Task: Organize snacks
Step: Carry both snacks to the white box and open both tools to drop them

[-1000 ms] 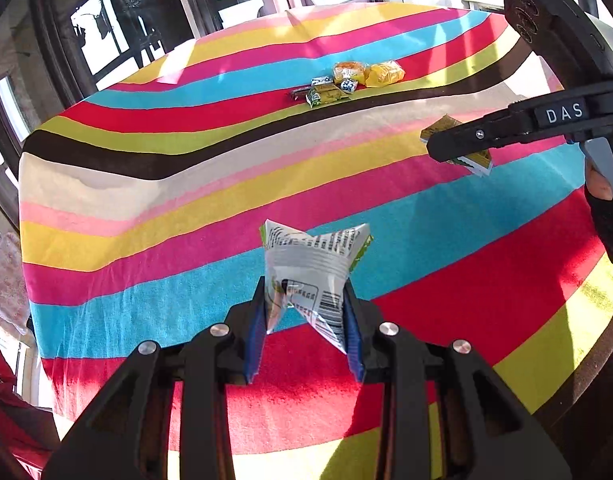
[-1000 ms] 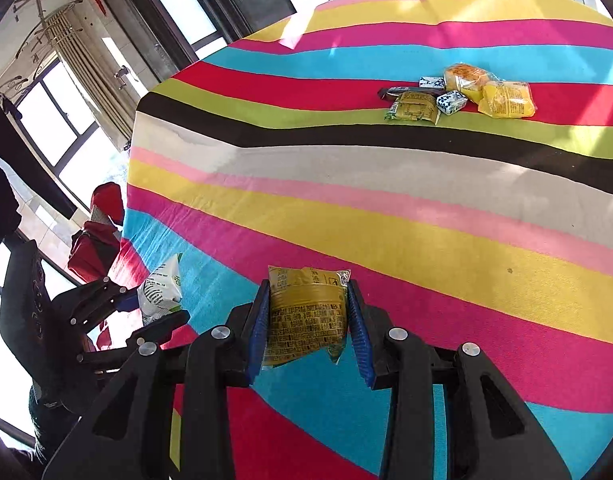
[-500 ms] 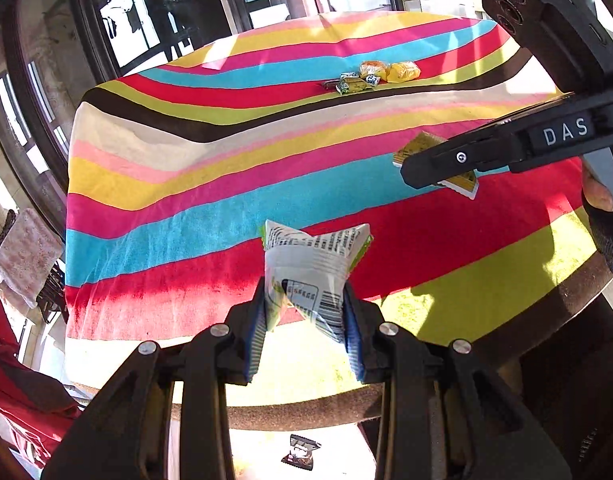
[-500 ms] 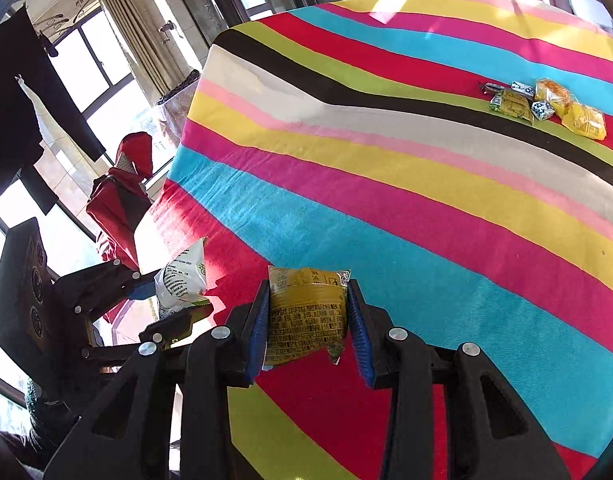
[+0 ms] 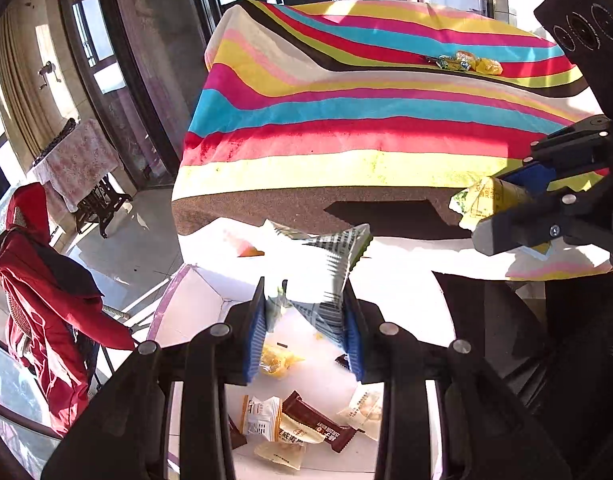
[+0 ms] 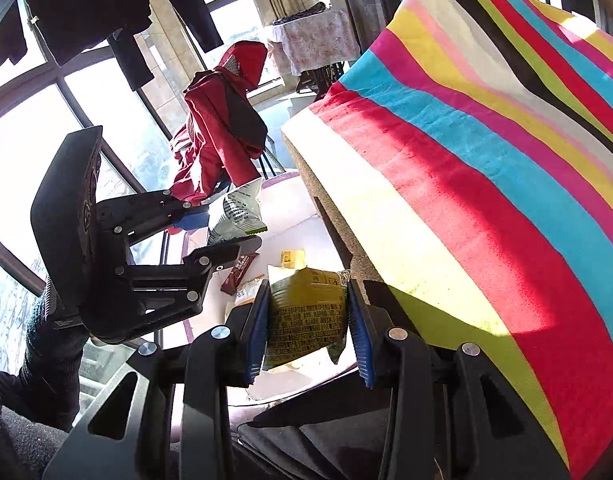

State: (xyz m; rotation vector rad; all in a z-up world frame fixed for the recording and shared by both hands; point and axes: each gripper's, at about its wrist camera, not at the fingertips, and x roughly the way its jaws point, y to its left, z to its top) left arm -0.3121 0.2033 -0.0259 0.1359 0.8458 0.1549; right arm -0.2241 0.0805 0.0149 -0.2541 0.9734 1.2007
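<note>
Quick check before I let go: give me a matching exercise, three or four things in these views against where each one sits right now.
Things:
1. white-and-green packet
2. yellow packet
3. brown bar wrapper
4. small snack pile

Places:
A. far up on the striped tablecloth
B. clamped in the right tongs
C. lying in the white box below the table edge
D. clamped in the left tongs

Pairs: 1-D, 2-B, 3-C, 4-A
</note>
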